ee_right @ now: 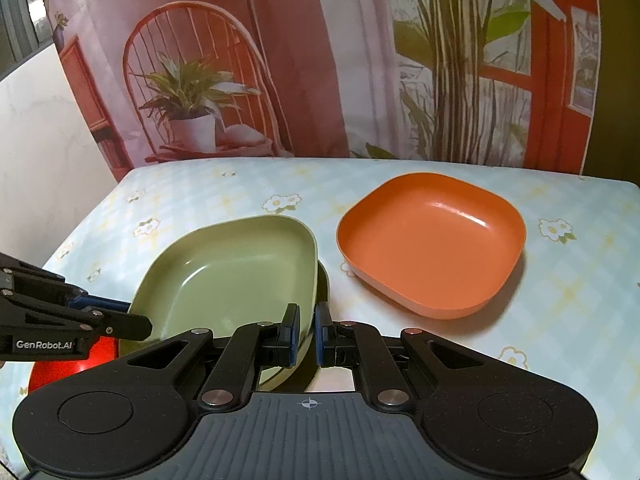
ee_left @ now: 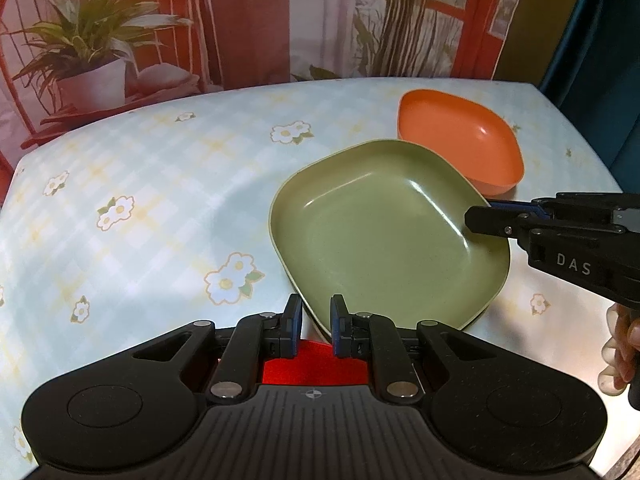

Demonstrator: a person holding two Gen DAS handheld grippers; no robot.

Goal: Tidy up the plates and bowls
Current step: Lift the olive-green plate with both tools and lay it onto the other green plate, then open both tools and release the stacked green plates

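Green plate, pinched at opposite rims by both hand-held grippers, sits just beside orange bowl on floral tablecloth.

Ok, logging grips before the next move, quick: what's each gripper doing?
Left gripper: shut on the green plate, near rim.
Right gripper: shut on the same plate's opposite rim.

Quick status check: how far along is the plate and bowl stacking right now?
Done: nothing looks stacked yet. In hand: the left gripper and the right gripper are each shut on an edge of the green plate, held tilted above a red dish that is mostly hidden. Left: the orange bowl sits alone on the floral tablecloth, untouched, and needs gathering with the rest.
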